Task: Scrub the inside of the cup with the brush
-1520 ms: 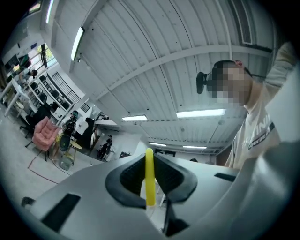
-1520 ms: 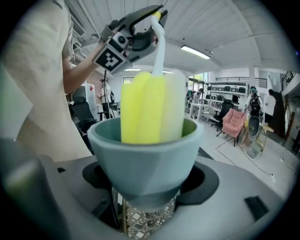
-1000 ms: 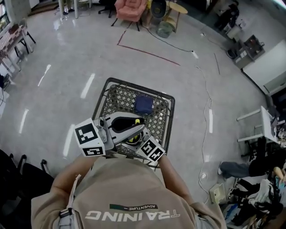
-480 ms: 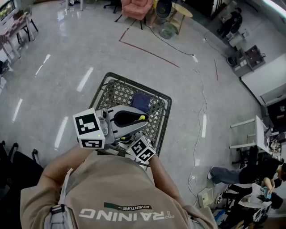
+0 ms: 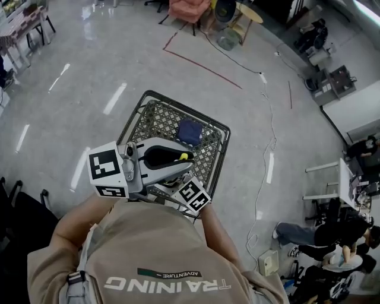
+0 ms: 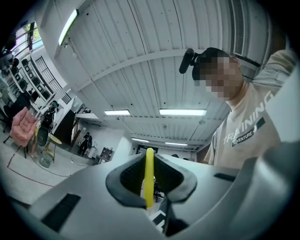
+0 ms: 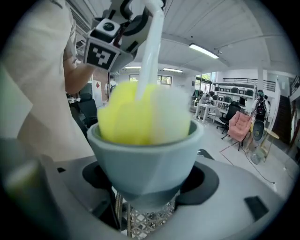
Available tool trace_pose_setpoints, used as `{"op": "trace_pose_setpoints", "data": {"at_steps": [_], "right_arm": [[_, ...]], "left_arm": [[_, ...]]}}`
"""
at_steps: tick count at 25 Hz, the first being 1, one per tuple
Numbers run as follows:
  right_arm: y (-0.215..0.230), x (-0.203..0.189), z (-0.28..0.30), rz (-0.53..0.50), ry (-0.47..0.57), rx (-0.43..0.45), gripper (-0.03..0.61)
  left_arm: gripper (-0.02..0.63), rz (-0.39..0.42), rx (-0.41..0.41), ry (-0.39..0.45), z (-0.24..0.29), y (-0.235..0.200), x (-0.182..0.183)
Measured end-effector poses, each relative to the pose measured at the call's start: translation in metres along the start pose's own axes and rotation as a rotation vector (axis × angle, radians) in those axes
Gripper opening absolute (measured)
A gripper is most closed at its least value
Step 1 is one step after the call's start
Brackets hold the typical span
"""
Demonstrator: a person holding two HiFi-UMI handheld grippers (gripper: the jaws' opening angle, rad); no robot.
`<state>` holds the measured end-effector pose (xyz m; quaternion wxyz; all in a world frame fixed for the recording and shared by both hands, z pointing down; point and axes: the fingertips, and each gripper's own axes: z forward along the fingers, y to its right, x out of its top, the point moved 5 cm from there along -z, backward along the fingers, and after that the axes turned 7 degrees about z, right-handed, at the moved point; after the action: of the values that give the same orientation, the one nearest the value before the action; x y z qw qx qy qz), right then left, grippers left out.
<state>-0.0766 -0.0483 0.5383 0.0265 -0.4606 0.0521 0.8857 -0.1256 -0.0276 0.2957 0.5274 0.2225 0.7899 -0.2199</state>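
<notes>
In the right gripper view a pale blue-grey cup (image 7: 145, 159) sits upright between the jaws of my right gripper (image 7: 150, 185), which is shut on its lower body. A yellow and white sponge brush head (image 7: 140, 112) fills the cup's mouth. Its pale handle (image 7: 151, 56) rises to my left gripper (image 7: 123, 28) above. The left gripper view shows my left gripper (image 6: 149, 183) shut on the thin yellow brush handle (image 6: 149, 173). From the head view, the left gripper (image 5: 180, 160) lies over the right gripper's marker cube (image 5: 195, 196), close to my chest; the cup is hidden there.
Below the grippers stands a dark wire-mesh table (image 5: 148, 124) with a blue object (image 5: 190, 132) on it. Grey shiny floor surrounds it, with a red tape line (image 5: 202, 66) and a cable (image 5: 270, 148). A pink chair (image 5: 187, 9) stands far back.
Both grippers stay together over the mesh table, with the brush still in the cup. The left gripper's cube has drifted slightly left and the head view has shifted a little.
</notes>
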Motion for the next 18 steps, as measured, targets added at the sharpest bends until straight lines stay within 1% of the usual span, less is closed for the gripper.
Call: {"op": "trace_pose_setpoints", "data": {"at_steps": [3, 5, 7, 10, 14, 18], "right_arm": [[0.006, 0.022, -0.009, 0.049, 0.094, 0.016, 0.388], [0.011, 0.033, -0.013, 0.048, 0.115, 0.012, 0.388], [0.015, 0.037, -0.014, 0.02, 0.101, 0.003, 0.388], [0.019, 0.033, -0.011, 0.032, 0.104, -0.007, 0.388], [0.014, 0.023, -0.006, 0.01, 0.079, -0.011, 0.388], [0.01, 0.013, -0.004, -0.003, 0.043, -0.014, 0.388]], "left_arm": [[0.055, 0.016, 0.015, -0.021, -0.004, -0.001, -0.008], [0.055, 0.018, 0.023, -0.015, -0.007, -0.002, -0.013], [0.055, 0.018, 0.035, -0.002, -0.007, -0.006, -0.013], [0.055, 0.014, 0.055, -0.014, -0.009, -0.008, -0.015], [0.055, 0.013, 0.043, -0.037, -0.007, 0.002, -0.018], [0.055, 0.009, 0.037, -0.02, -0.004, 0.009, -0.01]]}}
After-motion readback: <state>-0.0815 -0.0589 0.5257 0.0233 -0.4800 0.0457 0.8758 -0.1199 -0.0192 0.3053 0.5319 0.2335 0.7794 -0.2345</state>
